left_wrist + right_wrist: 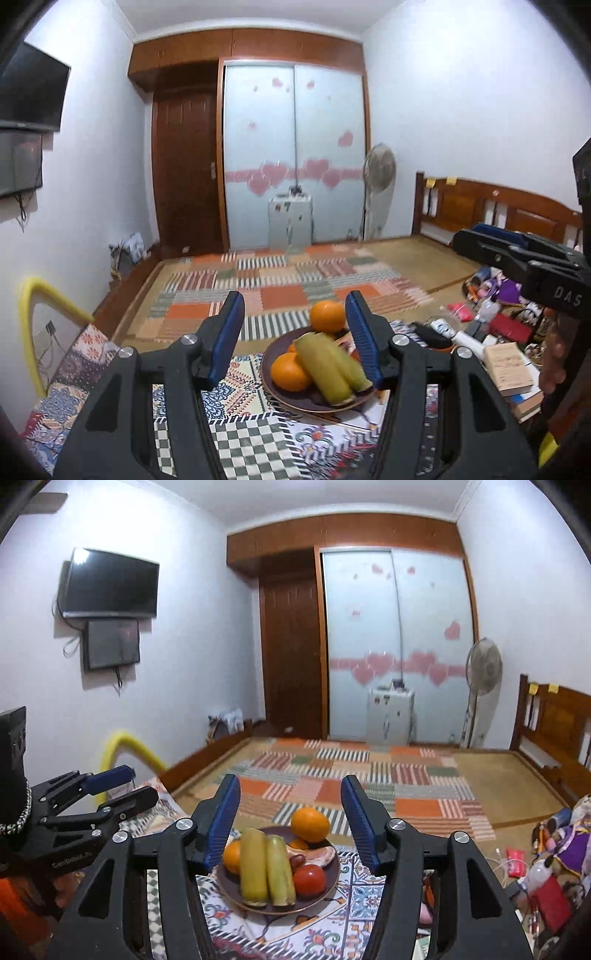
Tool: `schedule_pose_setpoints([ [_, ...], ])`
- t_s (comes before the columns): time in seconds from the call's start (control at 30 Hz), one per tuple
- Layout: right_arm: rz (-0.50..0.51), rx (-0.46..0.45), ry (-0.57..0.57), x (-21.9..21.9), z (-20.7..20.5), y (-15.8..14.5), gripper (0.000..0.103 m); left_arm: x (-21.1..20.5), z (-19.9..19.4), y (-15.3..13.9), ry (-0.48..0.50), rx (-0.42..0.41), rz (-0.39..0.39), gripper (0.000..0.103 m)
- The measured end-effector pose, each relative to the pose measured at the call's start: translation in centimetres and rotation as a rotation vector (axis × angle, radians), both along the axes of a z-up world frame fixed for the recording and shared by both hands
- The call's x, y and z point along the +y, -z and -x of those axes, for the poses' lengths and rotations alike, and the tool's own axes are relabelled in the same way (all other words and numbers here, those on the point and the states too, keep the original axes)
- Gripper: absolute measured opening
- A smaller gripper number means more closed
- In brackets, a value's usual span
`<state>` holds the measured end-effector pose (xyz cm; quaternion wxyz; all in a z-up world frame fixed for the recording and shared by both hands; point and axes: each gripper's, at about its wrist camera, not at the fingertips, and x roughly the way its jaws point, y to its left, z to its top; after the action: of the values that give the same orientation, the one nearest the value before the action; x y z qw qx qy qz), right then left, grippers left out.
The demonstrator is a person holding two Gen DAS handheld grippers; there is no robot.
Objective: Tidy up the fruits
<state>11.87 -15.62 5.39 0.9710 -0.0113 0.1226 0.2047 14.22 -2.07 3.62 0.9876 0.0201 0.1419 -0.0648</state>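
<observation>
The plate [325, 888] sits near the middle of the patterned cloth [354, 893], holding 2 yellow-green bananas [266, 871], 3 oranges [309, 824] and a red tomato [309, 880]. The bananas lie side by side, their long axis running toward the cameras. From both grippers the fruit lies ahead and below. The right gripper [290, 821] looks squarely over the plate; the left gripper [295, 339] sees it offset to its right. Which is nearer I cannot tell. Both jaws stand partly open, gripping nothing and touching nothing.
</observation>
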Motion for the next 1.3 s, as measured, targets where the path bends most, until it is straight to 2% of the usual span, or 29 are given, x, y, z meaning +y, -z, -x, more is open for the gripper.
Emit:
schedule_pose_setpoints([
  [0.1,-0.001,-0.04,0.018,-0.1,2.8,-0.9,0.055,-0.4,3.5,-1.6,-0.005,-0.053,0.009,0.059],
  [0.2,-0.024,-0.066,0.023,-0.3,5.0,-1.5,0.062,-0.5,6.9,-2.9,-0.013,-0.088,0.022,0.06],
  [0.3,-0.029,-0.098,0.036,-0.3,7.1,-1.9,0.067,-0.3,9.7,-3.6,-0.02,-0.118,0.034,0.065],
  [0.37,-0.032,-0.117,0.047,-0.2,8.0,-1.9,0.077,-0.2,11.2,-3.9,-0.027,-0.133,0.04,0.068],
  [0.5,-0.035,-0.147,0.052,0.1,9.8,-1.8,0.083,-0.4,14.1,-4.0,-0.032,-0.142,0.04,0.072],
  [0.6,-0.03,-0.165,0.068,0.3,10.5,-1.8,0.087,-0.4,15.6,-4.0,-0.037,-0.153,0.044,0.082],
  [0.67,-0.03,-0.171,0.074,0.5,10.7,-1.7,0.095,-0.3,16.3,-4.0,-0.044,-0.165,0.047,0.086],
  [0.8,-0.036,-0.18,0.086,0.6,11.2,-1.4,0.103,-0.1,17.2,-4.1,-0.045,-0.17,0.055,0.09],
  [1.3,-0.049,-0.166,0.112,-0.1,12.9,-0.2,0.103,-0.1,17.7,-3.8,-0.057,-0.187,0.042,0.101],
])
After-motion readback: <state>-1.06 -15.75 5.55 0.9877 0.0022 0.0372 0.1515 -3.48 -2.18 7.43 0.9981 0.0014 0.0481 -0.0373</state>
